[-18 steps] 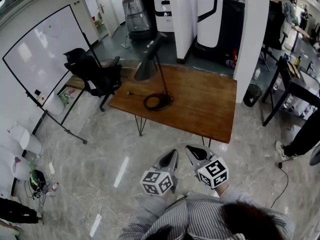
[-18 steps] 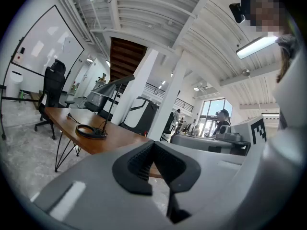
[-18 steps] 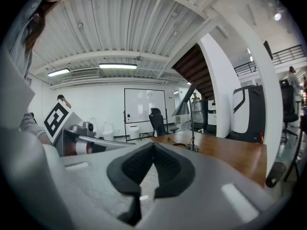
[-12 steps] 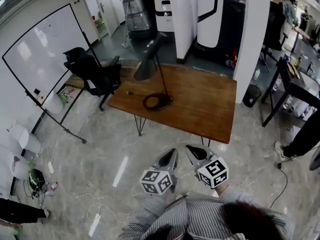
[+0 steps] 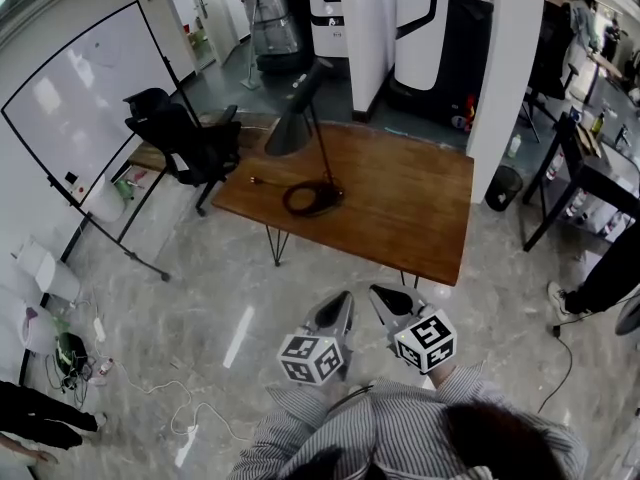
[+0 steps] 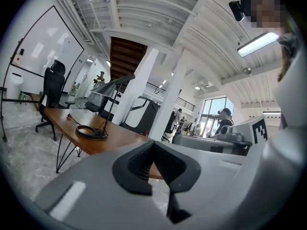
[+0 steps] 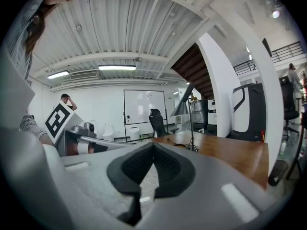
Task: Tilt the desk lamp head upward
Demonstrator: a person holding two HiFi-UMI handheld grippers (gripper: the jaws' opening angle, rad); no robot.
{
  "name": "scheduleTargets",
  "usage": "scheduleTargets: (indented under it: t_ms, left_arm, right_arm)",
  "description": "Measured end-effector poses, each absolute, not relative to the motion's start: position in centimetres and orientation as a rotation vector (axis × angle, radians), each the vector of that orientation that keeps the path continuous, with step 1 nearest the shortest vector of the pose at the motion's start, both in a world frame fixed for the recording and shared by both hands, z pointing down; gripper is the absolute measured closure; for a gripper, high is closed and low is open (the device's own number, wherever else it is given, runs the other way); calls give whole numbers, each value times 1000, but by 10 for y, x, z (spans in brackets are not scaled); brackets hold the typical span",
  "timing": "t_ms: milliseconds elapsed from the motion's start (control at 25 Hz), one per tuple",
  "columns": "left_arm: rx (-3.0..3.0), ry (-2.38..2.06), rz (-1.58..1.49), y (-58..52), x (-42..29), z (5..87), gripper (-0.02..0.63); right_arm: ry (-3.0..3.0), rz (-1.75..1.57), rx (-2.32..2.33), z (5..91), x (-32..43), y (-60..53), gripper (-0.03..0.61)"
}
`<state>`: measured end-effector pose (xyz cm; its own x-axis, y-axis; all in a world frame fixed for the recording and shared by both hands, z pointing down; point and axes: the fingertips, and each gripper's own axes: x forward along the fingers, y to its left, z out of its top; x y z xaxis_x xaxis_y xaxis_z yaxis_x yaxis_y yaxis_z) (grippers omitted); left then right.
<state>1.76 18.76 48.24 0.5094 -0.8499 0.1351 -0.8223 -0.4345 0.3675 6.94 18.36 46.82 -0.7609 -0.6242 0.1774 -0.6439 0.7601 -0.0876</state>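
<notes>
an open office: a whiteboard, a black swivel chair, a wooden desk and white columns.

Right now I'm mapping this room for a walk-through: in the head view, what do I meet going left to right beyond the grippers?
Whiteboard → office chair → desk lamp → black bin → black desk.

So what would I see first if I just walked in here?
The big brown wooden table in the middle of the room, with a tall dark cone-shaded desk lamp standing near its left end. Nearer, the left tool and right tool, both shut and empty, point toward it.
</notes>
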Motion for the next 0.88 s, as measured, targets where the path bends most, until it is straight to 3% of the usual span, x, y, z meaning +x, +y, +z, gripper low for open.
scheduleTargets:
  t_ms: [880]
  left_arm:
    - [2451,-1489,-44,72,-7,484,614]
  right_arm:
    - [-2836,129,999,480,73,86,577]
